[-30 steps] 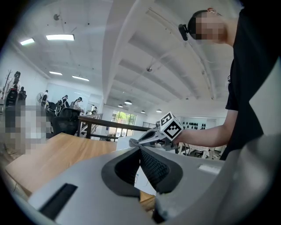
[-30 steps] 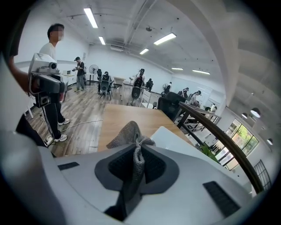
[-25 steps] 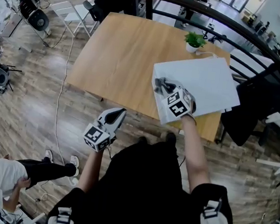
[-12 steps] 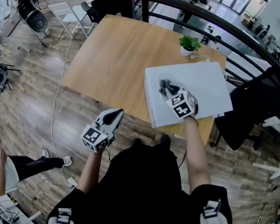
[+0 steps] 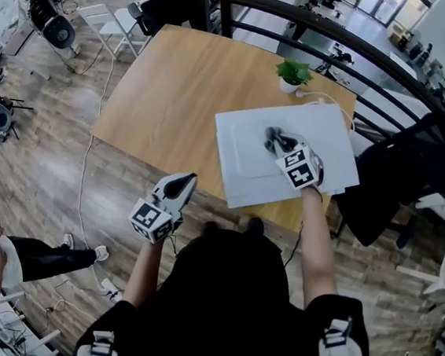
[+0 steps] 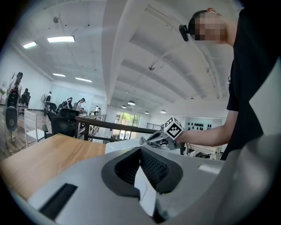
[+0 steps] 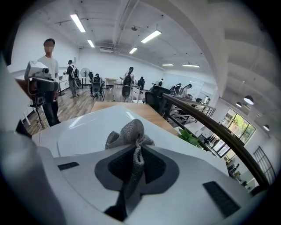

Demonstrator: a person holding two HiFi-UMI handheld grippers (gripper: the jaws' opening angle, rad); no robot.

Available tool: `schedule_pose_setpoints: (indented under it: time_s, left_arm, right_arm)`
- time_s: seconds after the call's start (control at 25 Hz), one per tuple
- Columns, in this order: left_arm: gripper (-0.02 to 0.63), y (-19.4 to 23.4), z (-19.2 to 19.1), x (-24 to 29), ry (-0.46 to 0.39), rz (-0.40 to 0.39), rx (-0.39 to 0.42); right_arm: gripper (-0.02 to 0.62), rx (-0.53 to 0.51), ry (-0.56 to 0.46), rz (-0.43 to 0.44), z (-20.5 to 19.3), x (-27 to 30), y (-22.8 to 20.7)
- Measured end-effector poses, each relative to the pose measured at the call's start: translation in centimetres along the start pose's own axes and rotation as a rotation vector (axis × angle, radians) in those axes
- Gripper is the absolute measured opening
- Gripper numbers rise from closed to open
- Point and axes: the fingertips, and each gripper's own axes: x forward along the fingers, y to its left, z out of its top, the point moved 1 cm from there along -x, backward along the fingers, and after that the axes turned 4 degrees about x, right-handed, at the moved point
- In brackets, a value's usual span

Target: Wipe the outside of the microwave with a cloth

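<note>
A white microwave (image 5: 240, 159) stands on the wooden table (image 5: 177, 82) near its front right edge. My right gripper (image 5: 275, 138) rests on its top panel, about the middle, shut on a grey knitted cloth (image 5: 272, 134). In the right gripper view the cloth (image 7: 127, 133) bunches out past the closed jaws of the right gripper (image 7: 137, 147) against the microwave (image 7: 83, 127) top. My left gripper (image 5: 187, 180) hangs off the table's front edge, shut, holding nothing. In the left gripper view the left gripper (image 6: 140, 150) points toward the microwave (image 6: 118, 144) and the right gripper (image 6: 147, 140).
A small potted plant (image 5: 292, 70) stands behind the microwave, with a white cable beside it. A dark railing (image 5: 340, 37) runs behind the table. A black chair (image 5: 396, 180) sits to the right. A person (image 5: 8, 257) crouches at lower left. A tripod rig (image 7: 40, 85) stands across the room.
My right gripper has slid the cloth from the microwave top's front-left corner toward its middle. The left gripper has stayed where it was.
</note>
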Motion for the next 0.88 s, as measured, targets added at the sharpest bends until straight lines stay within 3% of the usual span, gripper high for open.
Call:
schedule_pose_setpoints:
  time_s: [0.88]
  left_arm:
    - [0.003, -5.0, -0.2, 7.1, -0.011, 0.063, 0.003]
  right_arm:
    - [0.030, 0.010, 0.041, -0.072, -6.6, -3.7, -14.7]
